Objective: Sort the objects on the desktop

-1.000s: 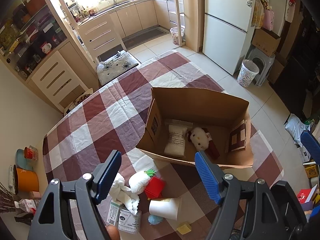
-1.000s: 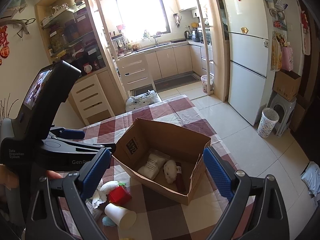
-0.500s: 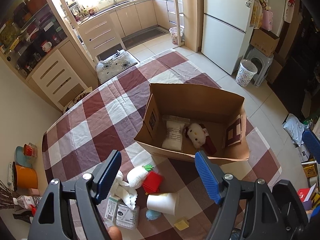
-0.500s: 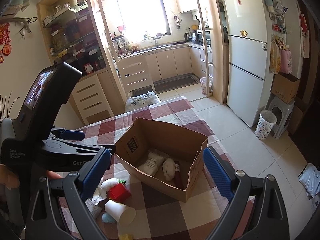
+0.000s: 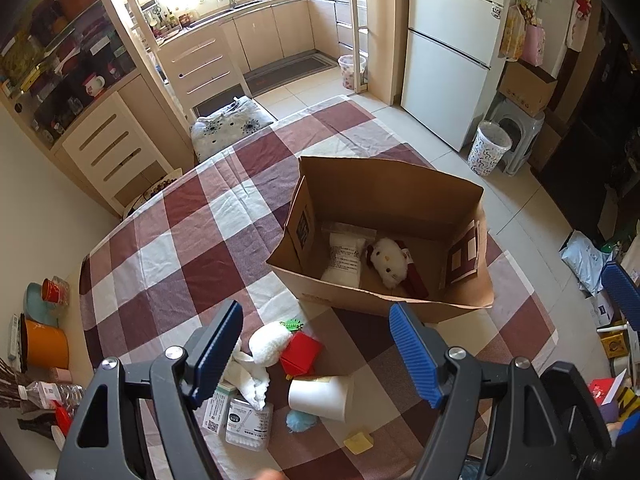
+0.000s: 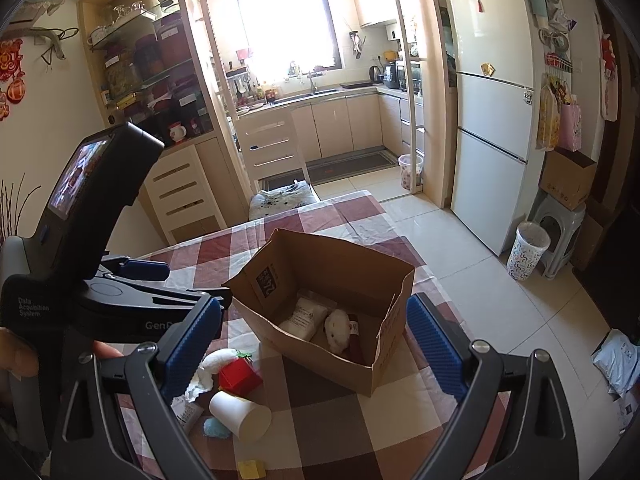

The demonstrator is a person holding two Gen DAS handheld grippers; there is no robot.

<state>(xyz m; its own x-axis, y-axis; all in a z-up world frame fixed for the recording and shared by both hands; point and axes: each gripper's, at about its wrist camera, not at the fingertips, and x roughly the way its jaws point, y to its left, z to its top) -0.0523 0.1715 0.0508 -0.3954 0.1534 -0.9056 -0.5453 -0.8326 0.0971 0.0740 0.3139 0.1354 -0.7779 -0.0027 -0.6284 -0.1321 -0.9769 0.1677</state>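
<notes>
left tongs: my left gripper (image 5: 316, 354) has its jaws wide apart, nothing held, hanging above the loose pile at the near edge of the table (image 5: 168, 248).
pile, left part: small labelled boxes (image 5: 236, 414) lying flat, a crumpled white cloth (image 5: 250, 376) draped over them, a white plush (image 5: 269, 339) touching the cloth.
pile, middle: red block (image 5: 301, 356) just beside the plush, green bit (image 5: 291, 325) at its top edge, paper cup (image 5: 320, 397) on its side with a blue fluffy thing (image 5: 301, 421) tucked against it, yellow piece (image 5: 358, 442) a little apart toward me.
box: cardboard box (image 5: 436, 216) open, further back on the checked cloth, to the right of the pile.
done so far: a white packet (image 5: 344, 256) and a white cat plush (image 5: 386, 256) with something dark red beside it already lie inside the box.
left to do: I judge the task well short of done; everything in the pile is still outside the box.
right tongs: my right gripper (image 6: 314, 342) also spread apart and empty, aimed over the box, well above the table.
vs earlier frame: pile and box contents unchanged; both views have drifted back and up a touch, box sits slightly lower in frame; jaw spacing same on both sides, nothing picked up.
</notes>
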